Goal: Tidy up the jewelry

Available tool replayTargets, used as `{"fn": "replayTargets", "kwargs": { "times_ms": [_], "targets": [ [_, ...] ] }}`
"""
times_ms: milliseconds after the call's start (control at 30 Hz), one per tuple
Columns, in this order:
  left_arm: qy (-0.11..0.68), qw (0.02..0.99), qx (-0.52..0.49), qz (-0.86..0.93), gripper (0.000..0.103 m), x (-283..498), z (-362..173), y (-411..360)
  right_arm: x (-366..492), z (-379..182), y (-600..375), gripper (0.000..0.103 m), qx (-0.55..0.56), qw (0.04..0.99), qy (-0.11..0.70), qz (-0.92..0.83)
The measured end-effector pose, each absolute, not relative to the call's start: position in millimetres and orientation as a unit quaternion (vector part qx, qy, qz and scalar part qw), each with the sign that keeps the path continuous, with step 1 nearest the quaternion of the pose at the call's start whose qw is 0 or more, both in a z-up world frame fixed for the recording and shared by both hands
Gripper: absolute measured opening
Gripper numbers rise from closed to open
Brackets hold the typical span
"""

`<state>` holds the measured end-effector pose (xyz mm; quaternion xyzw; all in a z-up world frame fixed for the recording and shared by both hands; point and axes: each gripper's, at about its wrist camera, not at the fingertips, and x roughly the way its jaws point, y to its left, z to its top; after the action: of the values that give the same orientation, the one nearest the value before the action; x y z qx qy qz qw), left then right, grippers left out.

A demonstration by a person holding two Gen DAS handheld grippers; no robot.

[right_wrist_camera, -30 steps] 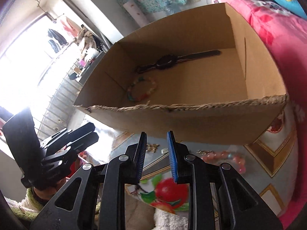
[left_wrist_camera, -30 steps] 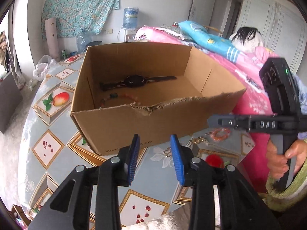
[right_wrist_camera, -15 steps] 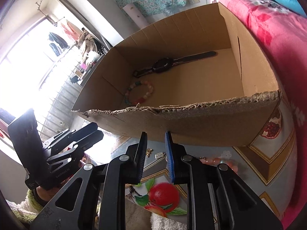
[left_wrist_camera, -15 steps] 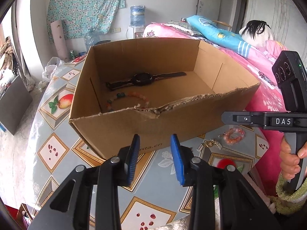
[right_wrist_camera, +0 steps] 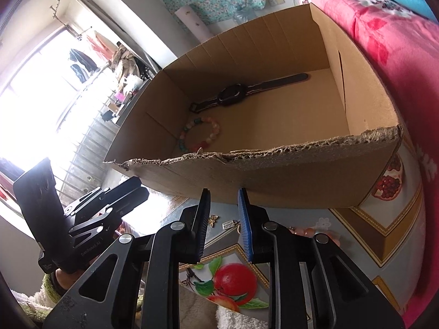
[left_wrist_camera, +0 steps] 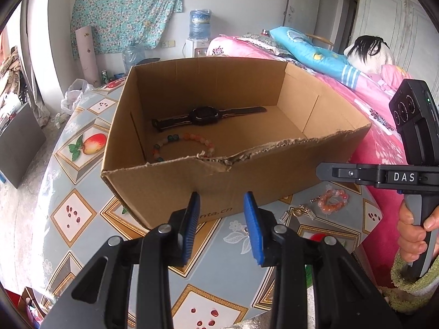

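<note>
An open cardboard box (left_wrist_camera: 192, 189) (right_wrist_camera: 274, 186) stands on the table. Inside it lie a black watch (left_wrist_camera: 204, 115) (right_wrist_camera: 233, 96) and a bracelet of coloured beads (left_wrist_camera: 183, 142) (right_wrist_camera: 200, 134). A pink bead bracelet (left_wrist_camera: 333, 200) (right_wrist_camera: 304, 230) and small metal charms (left_wrist_camera: 299, 212) (right_wrist_camera: 212, 220) lie on the cloth in front of the box. My left gripper (left_wrist_camera: 222, 200) hovers before the box's front wall, open and empty. My right gripper (right_wrist_camera: 223, 197) hangs above the charms; its jaws are opening a little, with nothing between them.
The table (left_wrist_camera: 74, 213) wears a blue cloth with fruit pictures. A bed with pink covers (left_wrist_camera: 370, 137) runs along the right. A person's hand (left_wrist_camera: 414, 235) holds the right tool. Water bottles (left_wrist_camera: 200, 24) stand by the far wall.
Both views now look a little deeper into the box, so more of its floor shows. The right jaws narrowed slightly and widened again. The jewelry has not moved.
</note>
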<state>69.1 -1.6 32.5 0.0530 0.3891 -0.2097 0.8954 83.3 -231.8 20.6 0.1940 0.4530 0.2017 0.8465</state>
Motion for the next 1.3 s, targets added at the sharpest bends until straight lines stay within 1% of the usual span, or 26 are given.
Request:
{"fn": "replayTargets", "kwargs": {
  "times_ms": [900,1067,1167,1300],
  "targets": [
    [0.377,0.901,0.020,-0.215,0.032,68.7,37.7,10.2,85.0,18.7,-232.4,0.023,0.191,0.851,0.456,0.176],
    [0.376,0.901,0.023,-0.215,0.032,67.9,37.8,10.4,85.0,19.2,-233.4,0.024,0.191,0.851,0.456,0.178],
    [0.374,0.902,0.024,-0.213,0.032,66.8,37.9,10.7,83.7,20.0,-232.5,0.028,0.189,0.852,0.455,0.180],
    [0.374,0.903,0.020,-0.211,0.032,67.2,36.8,13.1,80.3,23.8,-231.0,0.039,0.183,0.858,0.445,0.180]
  ]
}}
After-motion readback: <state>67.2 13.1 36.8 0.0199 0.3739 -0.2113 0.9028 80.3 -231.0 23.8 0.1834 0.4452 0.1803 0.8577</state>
